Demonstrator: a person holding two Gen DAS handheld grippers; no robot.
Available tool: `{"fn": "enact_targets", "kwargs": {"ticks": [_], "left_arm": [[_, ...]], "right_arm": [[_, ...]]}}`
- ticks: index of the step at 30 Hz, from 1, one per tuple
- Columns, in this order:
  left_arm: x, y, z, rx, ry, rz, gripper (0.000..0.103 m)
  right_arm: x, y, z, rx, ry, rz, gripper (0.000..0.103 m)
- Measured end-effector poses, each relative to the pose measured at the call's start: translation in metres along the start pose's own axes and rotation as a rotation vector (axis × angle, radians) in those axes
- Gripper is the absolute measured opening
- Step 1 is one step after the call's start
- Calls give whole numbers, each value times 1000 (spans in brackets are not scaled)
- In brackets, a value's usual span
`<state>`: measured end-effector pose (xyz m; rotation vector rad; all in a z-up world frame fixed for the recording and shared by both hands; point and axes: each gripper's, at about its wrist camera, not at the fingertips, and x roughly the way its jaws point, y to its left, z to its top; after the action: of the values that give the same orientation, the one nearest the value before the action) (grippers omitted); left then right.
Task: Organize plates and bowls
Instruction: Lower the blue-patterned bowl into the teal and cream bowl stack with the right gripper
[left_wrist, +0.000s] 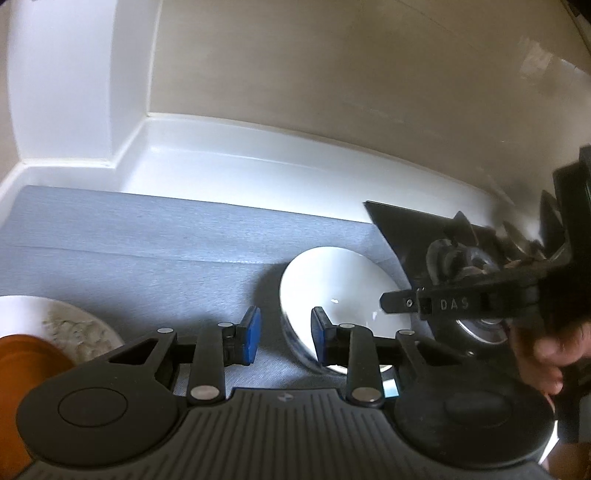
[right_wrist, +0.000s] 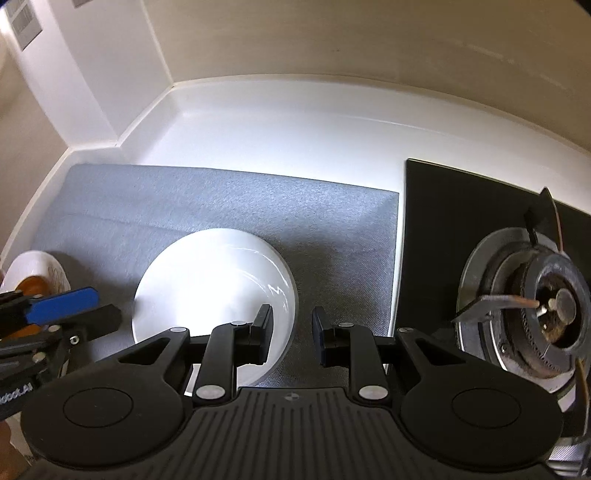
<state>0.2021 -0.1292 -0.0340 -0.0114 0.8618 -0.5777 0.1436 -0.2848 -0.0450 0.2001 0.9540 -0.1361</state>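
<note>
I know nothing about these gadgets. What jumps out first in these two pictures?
A glossy white bowl sits on a grey mat, with both open grippers, left and right, close by its rim. To the right is a black gas stove burner; far left, a plate carries an orange dish.

White bowl (right_wrist: 214, 291): glossy, empty, upright on grey mat | White plate (right_wrist: 35, 271): speckled, at the mat's left end, carrying an orange dish (right_wrist: 31, 286)

A white counter (right_wrist: 295, 125) carries a grey mat (right_wrist: 221, 199) beside a black hob (right_wrist: 461, 206).
</note>
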Motion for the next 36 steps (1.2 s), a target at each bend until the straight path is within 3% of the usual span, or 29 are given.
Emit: {"fn": "enact_targets", "kwargs": {"ticks": [6,16,18,21,26,32,36], "left_arm": [[26,2,-1,27,48,-35,15],[32,5,0,65,43,-70,14],[31,4,0,67,45,-70,14],[31,4,1,60,42,-70,13],[11,2,8,66,-31,-89,13],[-36,-8,16,111,-113,-127,14],[-66,-18,7,144,-124,-143,14]], "right_arm": [[-3,-4,-7,52,-20,-20,22],[5,5,-13,55,-11,-45,17],[9,7,-13,48,-5,-56,10],[9,6,-14,73,-17,-58,8],[-10,8,-7,81,-71,-66,8],[-59,16,1,103,-136,-62,7],[-90,24,-11,116,-147,-55,7]]}}
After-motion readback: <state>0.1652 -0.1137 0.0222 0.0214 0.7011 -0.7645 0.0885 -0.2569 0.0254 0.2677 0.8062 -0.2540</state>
